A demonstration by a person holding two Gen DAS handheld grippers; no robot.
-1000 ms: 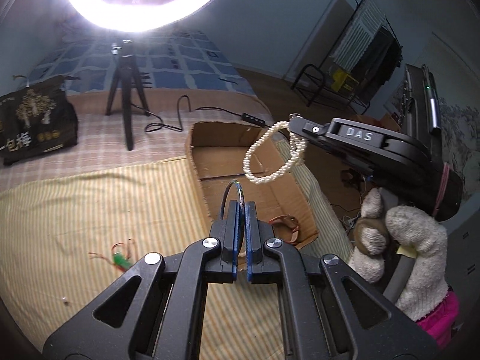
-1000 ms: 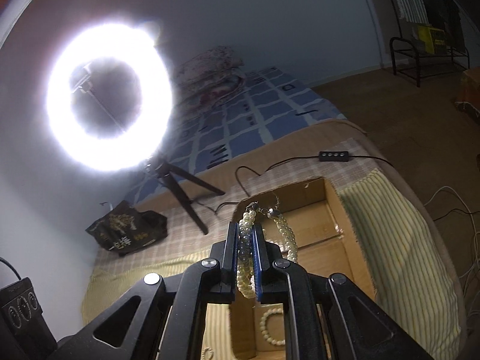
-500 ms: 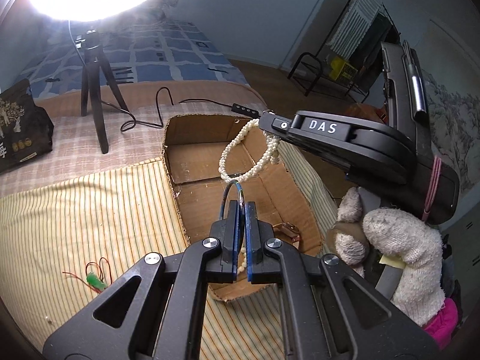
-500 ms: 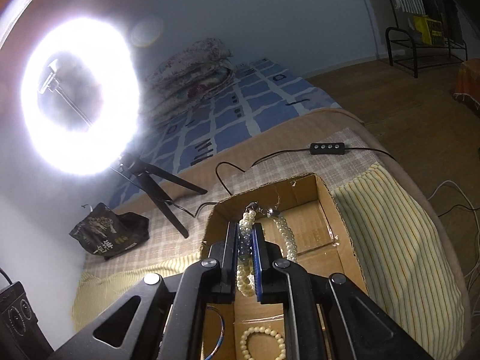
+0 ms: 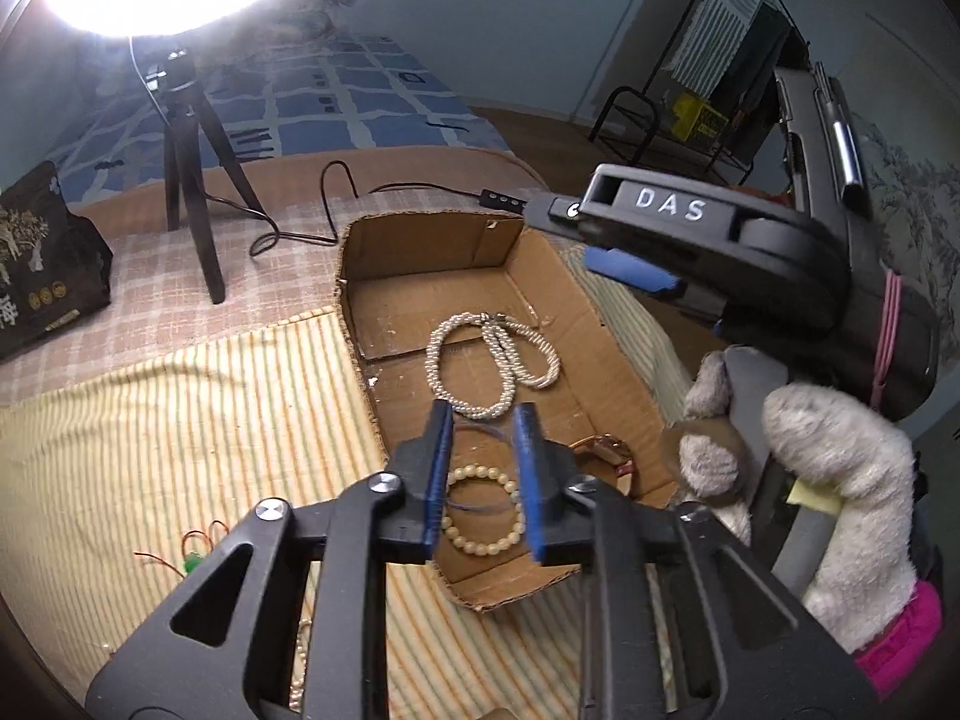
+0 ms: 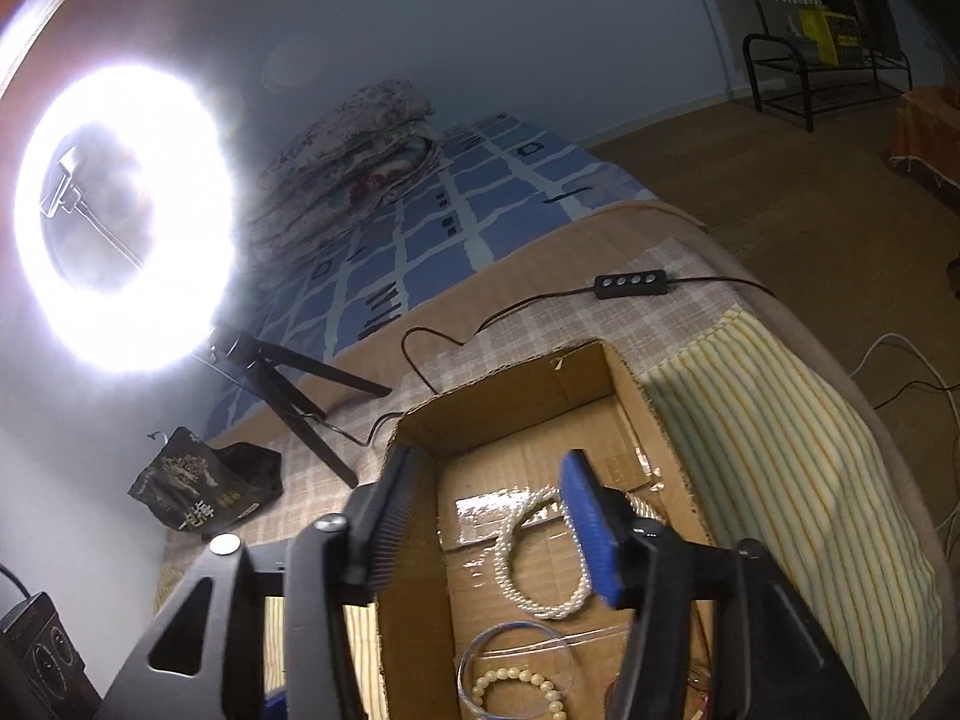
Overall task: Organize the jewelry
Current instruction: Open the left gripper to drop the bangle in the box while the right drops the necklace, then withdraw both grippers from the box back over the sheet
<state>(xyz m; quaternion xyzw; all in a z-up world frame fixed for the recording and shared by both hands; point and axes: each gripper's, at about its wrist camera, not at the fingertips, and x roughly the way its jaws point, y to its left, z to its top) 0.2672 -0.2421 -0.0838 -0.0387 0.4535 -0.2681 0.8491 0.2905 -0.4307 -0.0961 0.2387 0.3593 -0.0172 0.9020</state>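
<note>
Inside the cardboard box (image 5: 543,276), the pearl necklace (image 5: 489,363) lies loose; left gripper (image 5: 483,468) and right gripper (image 6: 489,525) both gape, holding nothing.

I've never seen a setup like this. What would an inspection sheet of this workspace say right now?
Surface: striped yellow cloth over a bed.
Job's things: cardboard box holding a pearl necklace, a bead bracelet and a thin blue bangle.
Clutter: red-and-green wire scrap; black bag.
Grippers: left gripper open, empty; right gripper open, empty, above the box.
Cables: black cord with inline switch.
Surroundings: ring light on tripod, clothes rack.
</note>
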